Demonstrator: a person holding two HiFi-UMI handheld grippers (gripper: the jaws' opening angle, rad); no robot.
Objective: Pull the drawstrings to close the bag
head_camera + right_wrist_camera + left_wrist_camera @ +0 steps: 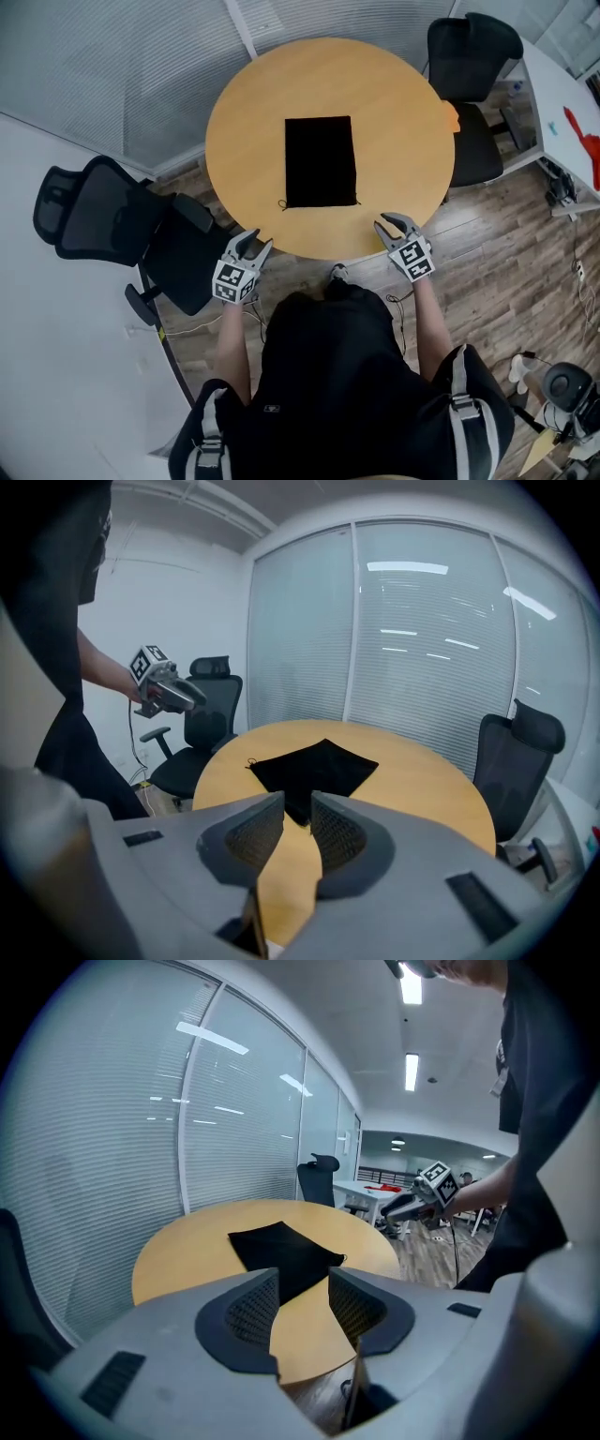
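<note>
Bag (321, 161), black and rectangular, lies flat near the middle of the round wooden table (394, 112), with its long sides running away from the person. A thin drawstring (281, 203) curls into a small loop at the bag's near left corner, and a shorter cord end (357, 201) pokes out at the near right corner, both on the edge that faces the person. Whether the mouth is gathered or loose cannot be told, nor whether anything is inside; the cloth lies flat on the wood. The left tongs (251, 246) hover by the near left rim of the table, pointing toward the bag and well apart from it. In the left gripper view their jaws stand wide, and only the tabletop and a corner of the bag show through the gap. The right tongs (394, 223) hover over the near right rim, also aimed at the bag and clear of it. In the right gripper view their jaws are apart but narrower than the left pair, and nothing is gripped between the pads. A black office chair (103, 211) stands to the left of the table, and a second chair (469, 56) stands at its far right side.
</note>
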